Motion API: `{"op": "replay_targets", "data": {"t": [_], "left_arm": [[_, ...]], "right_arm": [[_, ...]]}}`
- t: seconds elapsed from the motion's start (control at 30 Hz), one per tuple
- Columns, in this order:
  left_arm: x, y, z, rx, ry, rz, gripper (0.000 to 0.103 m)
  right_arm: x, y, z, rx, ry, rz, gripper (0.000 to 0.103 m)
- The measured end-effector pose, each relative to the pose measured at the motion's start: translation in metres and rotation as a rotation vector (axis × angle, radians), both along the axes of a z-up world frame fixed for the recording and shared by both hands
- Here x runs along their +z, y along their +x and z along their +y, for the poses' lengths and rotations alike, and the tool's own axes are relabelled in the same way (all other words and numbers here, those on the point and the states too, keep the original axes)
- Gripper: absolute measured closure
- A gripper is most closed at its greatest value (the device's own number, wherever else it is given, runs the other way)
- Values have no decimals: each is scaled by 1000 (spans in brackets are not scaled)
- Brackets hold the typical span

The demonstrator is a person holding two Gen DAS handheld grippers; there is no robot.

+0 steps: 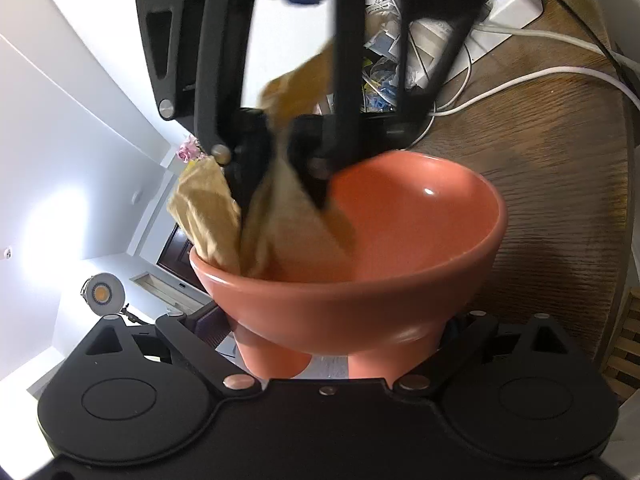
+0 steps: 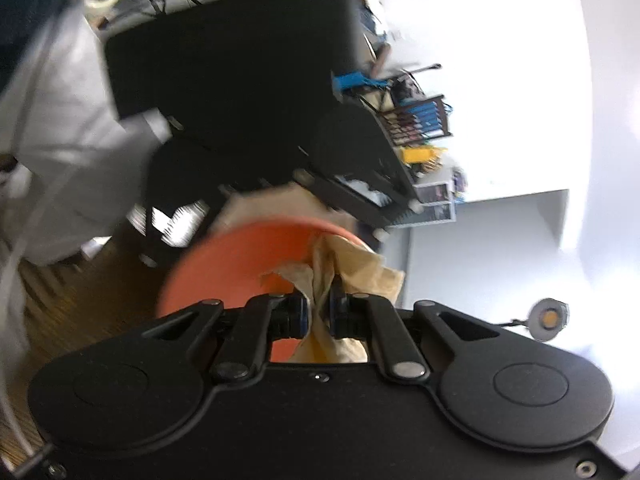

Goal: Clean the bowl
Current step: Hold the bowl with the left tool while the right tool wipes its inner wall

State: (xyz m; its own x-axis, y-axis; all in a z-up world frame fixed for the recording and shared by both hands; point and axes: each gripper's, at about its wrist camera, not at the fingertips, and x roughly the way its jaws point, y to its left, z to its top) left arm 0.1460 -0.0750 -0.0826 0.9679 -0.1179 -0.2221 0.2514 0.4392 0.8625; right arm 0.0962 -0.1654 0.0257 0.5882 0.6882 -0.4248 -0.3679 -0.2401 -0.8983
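- Right now your left tongs (image 1: 330, 354) carry the salmon-red bowl (image 1: 400, 240), seen from the left wrist view: two red fingers (image 1: 276, 354) clasp its underside and foot, so the left tongs are closed on the bowl.
- The bowl sits tipped, its opening turned toward the other tool, and it is held up off the brown wood-grain table (image 1: 560, 160).
- Your right tongs (image 2: 318, 314) are pinched fully together on a crumpled tan cloth (image 2: 356, 268); the black pads squeeze a fold of it, with cloth spilling out both above and below the pinch.
- From the left wrist view, the right tongs (image 1: 280, 176) come down from above into the bowl's near-left side, and the cloth (image 1: 280, 232) presses against the inner wall there.
- Part of the cloth hangs over the bowl's left rim, outside the bowl.
- The right half of the bowl's interior is bare and glossy, with one small highlight on it.
- On the table behind the bowl: a white power strip (image 1: 504, 12) with white cables (image 1: 540, 76) trailing across the wood, and a heap of small packets too cluttered to name.
- The right wrist view is motion-blurred; the bowl (image 2: 240, 264) shows as an orange disc just beyond the pads, with the black bulk of the left tool behind it.
- A round lamp (image 2: 548, 318) with an amber centre stands against the white wall at the right of that view.
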Motion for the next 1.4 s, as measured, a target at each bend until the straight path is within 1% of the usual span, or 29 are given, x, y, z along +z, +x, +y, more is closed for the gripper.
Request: {"op": "replay_targets", "data": {"t": [0.13, 0.3, 0.47, 0.57, 0.6, 0.67, 0.73, 0.8, 0.87, 0.97, 1.0, 1.07, 1.17, 1.3, 1.4], "left_arm": [[0, 3, -1, -1, 3, -9, 8], [2, 10, -4, -6, 3, -11, 8], [2, 13, -7, -8, 8, -10, 8], [1, 14, -9, -4, 6, -10, 8], [-4, 6, -8, -2, 7, -11, 8], [-7, 6, -2, -1, 13, -14, 8], [-4, 7, 0, -2, 17, -14, 8], [-2, 10, 4, -1, 20, -14, 8], [-2, 14, 5, 0, 20, -14, 8], [-2, 18, 3, 5, 22, -16, 8], [-2, 19, 3, 5, 22, -16, 8], [-1, 22, 2, 4, 25, -16, 8], [0, 26, 1, 2, 22, -15, 8], [0, 33, -1, 3, 14, -14, 8], [1, 39, -3, 4, 12, -14, 8]], "right_arm": [[0, 22, -12, -86, -37, -47, 95], [-9, 23, -30, -134, -108, -17, 95], [-20, 12, -40, -124, -182, 43, 95], [-29, 6, -25, -115, -215, 84, 95], [-31, 2, -21, -104, -230, 94, 95], [-27, -9, -18, -76, -244, 98, 95], [-25, -22, -9, -26, -229, 104, 95], [-22, -26, -1, 3, -205, 104, 95], [-18, -12, 12, 32, -171, 92, 95], [-14, -6, 28, 56, -120, 47, 95], [-12, -2, 33, 53, -101, 25, 95], [-9, 5, 37, 37, -84, 8, 95], [-3, 21, 39, -12, -62, -26, 95], [-1, 36, 35, -76, -74, -49, 95], [-5, 40, 30, -108, -102, -41, 95]]}}
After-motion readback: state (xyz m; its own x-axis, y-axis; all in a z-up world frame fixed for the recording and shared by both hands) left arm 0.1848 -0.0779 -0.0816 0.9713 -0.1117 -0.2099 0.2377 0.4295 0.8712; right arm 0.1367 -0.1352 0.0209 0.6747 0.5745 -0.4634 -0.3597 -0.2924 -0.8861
